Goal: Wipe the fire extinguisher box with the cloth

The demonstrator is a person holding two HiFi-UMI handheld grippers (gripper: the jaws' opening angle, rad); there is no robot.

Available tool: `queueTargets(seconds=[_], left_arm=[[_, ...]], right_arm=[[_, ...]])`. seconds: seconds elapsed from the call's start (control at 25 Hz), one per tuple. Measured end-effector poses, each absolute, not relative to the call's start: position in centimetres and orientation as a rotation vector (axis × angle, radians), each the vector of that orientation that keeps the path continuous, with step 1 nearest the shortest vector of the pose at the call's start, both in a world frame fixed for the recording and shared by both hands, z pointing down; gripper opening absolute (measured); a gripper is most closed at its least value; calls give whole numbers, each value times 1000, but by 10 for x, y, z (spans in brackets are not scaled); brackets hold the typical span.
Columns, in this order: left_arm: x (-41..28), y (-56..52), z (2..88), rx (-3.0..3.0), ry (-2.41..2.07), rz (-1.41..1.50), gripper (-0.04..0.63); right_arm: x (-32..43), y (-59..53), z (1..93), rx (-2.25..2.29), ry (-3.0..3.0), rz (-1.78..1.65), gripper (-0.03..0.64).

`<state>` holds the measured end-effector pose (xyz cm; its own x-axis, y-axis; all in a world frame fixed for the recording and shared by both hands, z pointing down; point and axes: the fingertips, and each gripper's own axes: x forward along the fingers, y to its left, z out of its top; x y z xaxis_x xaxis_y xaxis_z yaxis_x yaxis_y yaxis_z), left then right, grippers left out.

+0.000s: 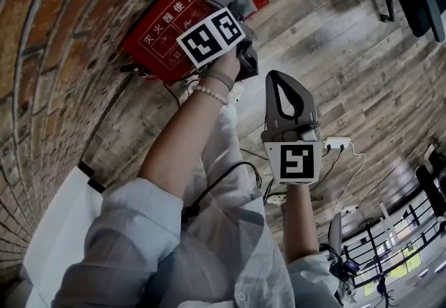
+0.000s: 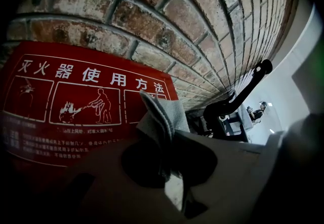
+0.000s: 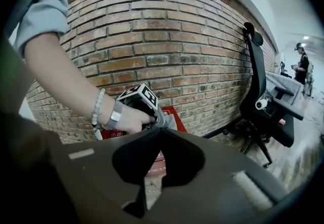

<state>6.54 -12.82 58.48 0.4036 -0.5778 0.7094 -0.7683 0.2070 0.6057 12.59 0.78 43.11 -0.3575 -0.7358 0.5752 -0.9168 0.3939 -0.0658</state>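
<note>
Cloth [image 2: 164,114] clenched in your left hand-held gripper [image 2: 166,139], at the box's [image 2: 76,96] upper right corner. Your right hand-held gripper [image 3: 159,132] is closed, empty and apart. If you overshoot this edge, the brick wall [image 2: 167,10] may snag the cloth.

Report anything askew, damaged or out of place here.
Nothing looks damaged or askew. The red fire extinguisher box stands against the brick wall, and the left gripper holds the grey cloth at it. Only loose cables and a white power strip lie on the wooden floor.
</note>
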Motion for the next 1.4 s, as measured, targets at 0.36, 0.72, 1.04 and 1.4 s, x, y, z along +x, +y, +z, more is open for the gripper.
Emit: queueTargets(seconds=[0.36,0.72,1.04,1.4], left_arm=[[52,-117,585,1463,-1278,215,9],[36,-103,586,1458,-1288,232,9],[18,-91,586,1448,-1300,243,9],[-6,-75,586,1438,-1324,257,9]], right_arm=[[115,7,427,1400,-2210,513,8],[103,8,425,1369,-2213,504,8],[93,7,421,1356,-2232,479,8],[78,14,420,1309,-2239,456,8]])
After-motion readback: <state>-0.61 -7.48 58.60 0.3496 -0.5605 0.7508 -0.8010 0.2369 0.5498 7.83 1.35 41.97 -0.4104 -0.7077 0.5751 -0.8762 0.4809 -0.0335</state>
